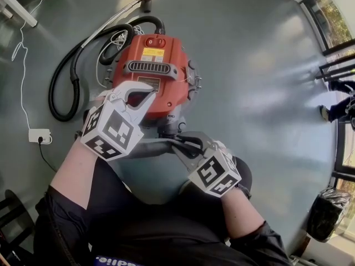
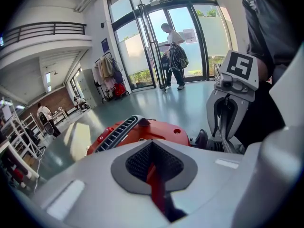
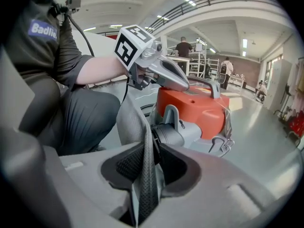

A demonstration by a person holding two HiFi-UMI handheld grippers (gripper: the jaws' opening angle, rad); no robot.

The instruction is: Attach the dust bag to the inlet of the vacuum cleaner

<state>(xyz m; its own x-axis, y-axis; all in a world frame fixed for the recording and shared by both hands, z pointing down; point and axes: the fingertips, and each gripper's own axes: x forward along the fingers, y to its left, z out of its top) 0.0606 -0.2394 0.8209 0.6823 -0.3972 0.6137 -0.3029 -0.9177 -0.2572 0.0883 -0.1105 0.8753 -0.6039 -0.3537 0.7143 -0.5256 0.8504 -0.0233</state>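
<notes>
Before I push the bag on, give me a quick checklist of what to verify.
1. Bag in right gripper: ok; its fabric is pinched between the fingers.
2. Bag lined up with inlet: ok; the fabric sits right in front of it.
3. Bag seated on inlet: cannot tell; the fabric hides the mouth.
4. Left gripper clamped on vacuum: cannot tell; it lies on the red top.
5. Hose clear of inlet: ok; it lies on the vacuum's far side.
</notes>
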